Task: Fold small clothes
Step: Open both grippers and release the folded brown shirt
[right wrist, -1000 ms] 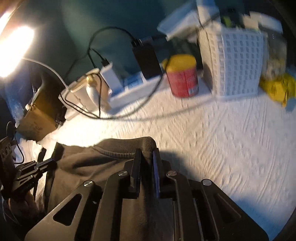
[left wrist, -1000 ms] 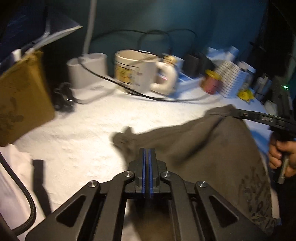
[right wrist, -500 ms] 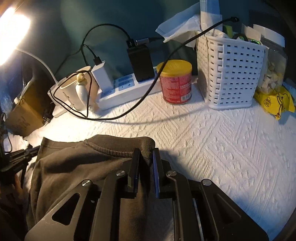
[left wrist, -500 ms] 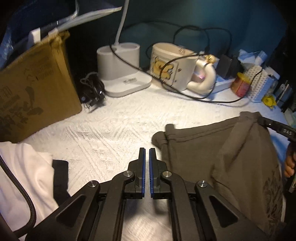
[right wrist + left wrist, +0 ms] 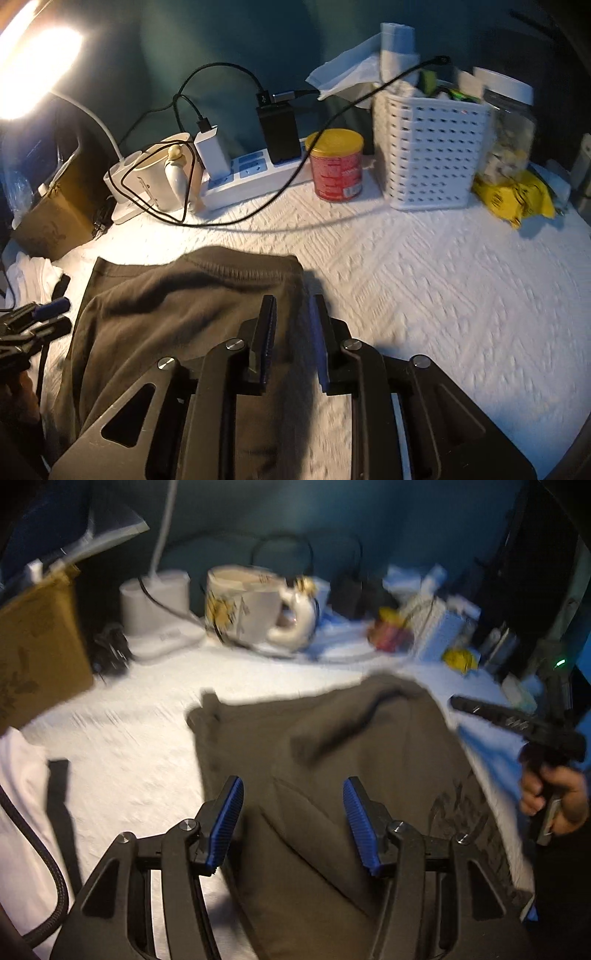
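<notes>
Both of my grippers stood over the dark brown shirt [image 5: 177, 332], which lay partly folded on the white textured cloth [image 5: 443, 295]. My left gripper [image 5: 291, 823] had its blue pads [image 5: 360, 827] spread wide apart above the shirt's lower half, holding nothing. My right gripper [image 5: 291, 339] had its fingers parted by a narrow gap at the shirt's right edge, just below the ribbed collar [image 5: 243, 273]; I could not see any fabric pinched between them. Behind the shirt sat a red can [image 5: 338, 166], a white basket [image 5: 428, 155], a power strip [image 5: 255, 177] and a cream mug [image 5: 243, 605]. A cardboard box [image 5: 37, 653] stood at the left.
</notes>
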A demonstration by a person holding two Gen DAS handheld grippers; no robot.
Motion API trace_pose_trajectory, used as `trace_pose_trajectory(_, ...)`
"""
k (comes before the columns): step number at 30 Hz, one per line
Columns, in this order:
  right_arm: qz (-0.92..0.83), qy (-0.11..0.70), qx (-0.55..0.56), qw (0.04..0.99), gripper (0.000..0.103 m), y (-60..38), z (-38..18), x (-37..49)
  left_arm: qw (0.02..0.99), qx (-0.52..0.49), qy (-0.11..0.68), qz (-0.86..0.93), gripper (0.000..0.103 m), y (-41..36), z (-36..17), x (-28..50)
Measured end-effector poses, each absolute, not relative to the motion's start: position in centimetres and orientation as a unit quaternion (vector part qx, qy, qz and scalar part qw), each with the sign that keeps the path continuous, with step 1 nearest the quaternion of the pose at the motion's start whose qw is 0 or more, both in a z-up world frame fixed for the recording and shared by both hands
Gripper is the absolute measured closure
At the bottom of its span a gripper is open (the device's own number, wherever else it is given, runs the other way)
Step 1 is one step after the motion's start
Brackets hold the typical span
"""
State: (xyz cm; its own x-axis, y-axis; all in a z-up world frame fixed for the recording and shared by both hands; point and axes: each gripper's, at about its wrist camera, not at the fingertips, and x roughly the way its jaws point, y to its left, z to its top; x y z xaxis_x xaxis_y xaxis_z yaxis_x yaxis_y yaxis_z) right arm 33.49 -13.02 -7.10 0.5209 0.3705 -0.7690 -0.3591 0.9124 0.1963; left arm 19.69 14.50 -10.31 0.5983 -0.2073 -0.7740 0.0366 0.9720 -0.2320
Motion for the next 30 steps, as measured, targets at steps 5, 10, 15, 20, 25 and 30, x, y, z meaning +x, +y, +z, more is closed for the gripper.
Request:
trace_pose_trajectory(5,0.207,0.446,0.013,0.871,0.082,-14.4,-7.3,31.1,0.891,-0.081,0.442,-0.059,0.076,13.6,-11.8,19.7)
trace_pose_trajectory(10,0.211,0.458,0.018,0.863,0.082,-13.9,-8.2,29.3,0.896,-0.099,0.430,-0.049,0.097,14.6,-10.6,19.8)
trace_pose_trajectory(15,0.221,0.463,0.007,0.858,0.082,-12.7,-8.7,28.2,0.902,-0.089,0.422,-0.030,0.098,16.1,-9.5,20.1)
trace_pose_trajectory(20,0.219,0.471,-0.002,0.855,0.082,-12.1,-9.4,27.4,0.889,-0.102,0.446,-0.036,0.095,16.2,-9.9,20.0)
trace_pose_trajectory(25,0.215,0.463,-0.004,0.860,0.082,-12.7,-8.6,26.1,0.885,-0.131,0.445,-0.028,0.091,17.0,-9.4,18.1)
trace_pose_trajectory(30,0.209,0.455,-0.001,0.865,0.082,-13.7,-7.7,24.9,0.893,-0.126,0.430,-0.034,0.072,16.3,-8.0,15.3)
